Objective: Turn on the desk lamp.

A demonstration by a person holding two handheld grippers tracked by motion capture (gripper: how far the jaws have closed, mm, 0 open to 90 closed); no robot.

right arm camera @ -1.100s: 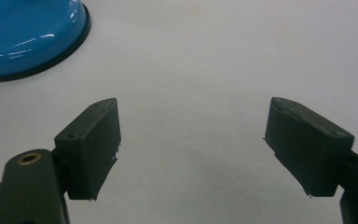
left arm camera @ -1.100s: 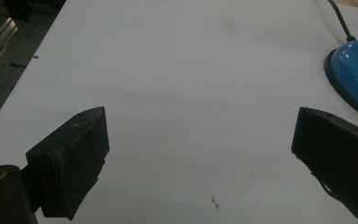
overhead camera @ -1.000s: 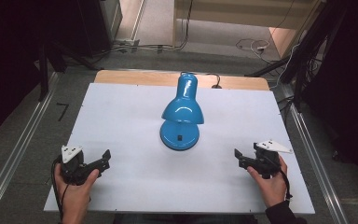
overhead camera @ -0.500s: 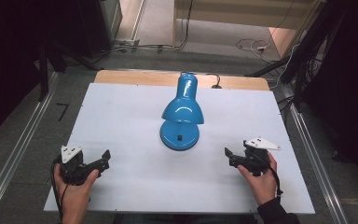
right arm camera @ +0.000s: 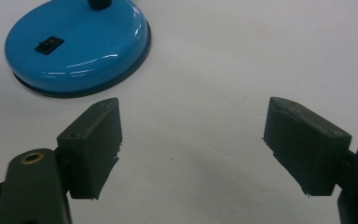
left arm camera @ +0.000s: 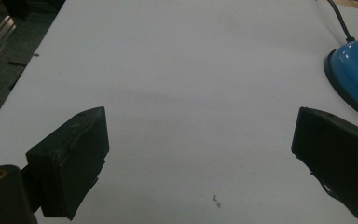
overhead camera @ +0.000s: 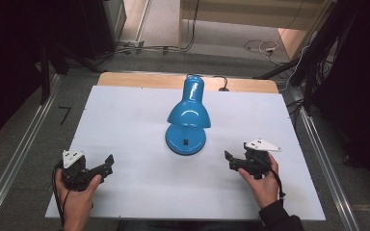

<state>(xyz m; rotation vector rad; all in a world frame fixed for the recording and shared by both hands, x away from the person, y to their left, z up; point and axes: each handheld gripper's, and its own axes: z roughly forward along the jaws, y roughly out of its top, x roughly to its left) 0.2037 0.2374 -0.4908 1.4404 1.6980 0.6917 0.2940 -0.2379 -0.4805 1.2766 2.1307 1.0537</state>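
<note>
Both pairs of fingers are spread wide with bare white table between them, gripping nothing. Left gripper (overhead camera: 107, 165) sits low at about eight o'clock on the table (overhead camera: 125, 120), held in the person's left hand (overhead camera: 77, 195), its jaws aimed towards two o'clock. In the left gripper view, one finger (left arm camera: 72, 161) stands at the left and the other at the right, with the lamp's blue base (left arm camera: 354, 74) peeking in at two o'clock, well apart from them.

Right gripper (overhead camera: 231, 161) is at about four o'clock, in the right hand (overhead camera: 262, 183), jaws aimed towards ten o'clock at the lamp (overhead camera: 188, 115). In the right gripper view the base (right arm camera: 77, 44) lies at eleven o'clock, near the left finger (right arm camera: 93, 144) but not touching it, and a small black switch (right arm camera: 49, 44) shows on top.

Now the lamp itself: it stands at the table's centre, slightly towards twelve. Its round base lies flat on the table and its shade hangs over the far part of the base. Seen from above, the shade's long axis runs from six to twelve, wide mouth towards six and down, narrow neck towards twelve, where a black cord (overhead camera: 221, 86) leaves over the far edge.
</note>
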